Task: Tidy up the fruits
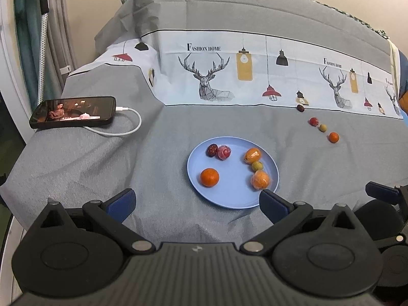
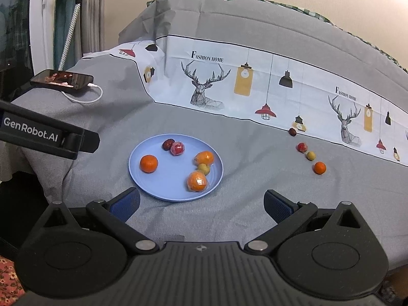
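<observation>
Fingers (image 1: 122, 201) of left gripper (image 1: 197, 202) and right gripper (image 2: 201, 204) spread wide, empty, hovering near blue plate (image 1: 229, 199). Holding six fruits inside, four more lying well right of plate.

Support was a bed under a grey woven cover (image 1: 76, 158) with a white printed band of deer heads and lamps (image 1: 255, 76) across the back. Directly on it: a round pale-blue plastic plate (image 1: 229, 196) near centre; a black smartphone, screen lit (image 1: 74, 112), at far left with a white charging cable (image 1: 127, 130) plugged in; well right of the plate, a loose row: dark red date (image 1: 300, 107), red fruit (image 1: 314, 121), small yellow-green fruit (image 1: 322, 127), small orange (image 1: 333, 137).
</observation>
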`<action>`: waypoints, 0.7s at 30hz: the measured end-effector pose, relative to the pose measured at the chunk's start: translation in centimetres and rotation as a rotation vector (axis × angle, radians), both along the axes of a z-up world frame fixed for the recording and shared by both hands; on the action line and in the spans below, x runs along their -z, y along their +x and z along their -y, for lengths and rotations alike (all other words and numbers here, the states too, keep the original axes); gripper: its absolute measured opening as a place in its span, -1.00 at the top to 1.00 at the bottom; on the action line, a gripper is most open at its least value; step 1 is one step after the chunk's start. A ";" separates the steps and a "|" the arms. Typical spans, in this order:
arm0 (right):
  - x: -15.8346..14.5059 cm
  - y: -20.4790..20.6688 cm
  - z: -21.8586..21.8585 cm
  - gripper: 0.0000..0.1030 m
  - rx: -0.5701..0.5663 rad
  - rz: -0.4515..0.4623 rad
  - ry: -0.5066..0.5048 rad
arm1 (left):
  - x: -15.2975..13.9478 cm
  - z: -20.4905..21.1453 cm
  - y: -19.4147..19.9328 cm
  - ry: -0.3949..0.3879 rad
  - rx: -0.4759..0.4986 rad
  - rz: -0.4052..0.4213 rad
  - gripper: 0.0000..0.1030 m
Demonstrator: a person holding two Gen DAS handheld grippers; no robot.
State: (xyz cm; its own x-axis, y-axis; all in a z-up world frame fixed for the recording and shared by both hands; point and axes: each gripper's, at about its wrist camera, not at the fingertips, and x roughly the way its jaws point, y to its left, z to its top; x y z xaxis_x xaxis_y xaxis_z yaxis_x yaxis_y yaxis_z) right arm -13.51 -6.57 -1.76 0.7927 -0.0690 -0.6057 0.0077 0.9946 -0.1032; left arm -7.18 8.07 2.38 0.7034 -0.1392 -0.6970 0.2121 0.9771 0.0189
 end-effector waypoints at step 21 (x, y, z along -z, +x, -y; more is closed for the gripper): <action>0.9 1.2 1.3 -0.99 0.047 -0.036 0.050 | 0.6 0.2 2.0 0.058 -0.037 -0.031 -1.00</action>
State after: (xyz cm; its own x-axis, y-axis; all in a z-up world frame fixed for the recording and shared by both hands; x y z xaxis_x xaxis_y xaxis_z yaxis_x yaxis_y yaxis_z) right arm -12.29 -7.90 -2.69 0.7669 -0.0746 -0.6374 0.0517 0.9972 -0.0545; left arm -5.21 7.83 1.77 0.6851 -0.0722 -0.7248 0.1774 0.9817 0.0699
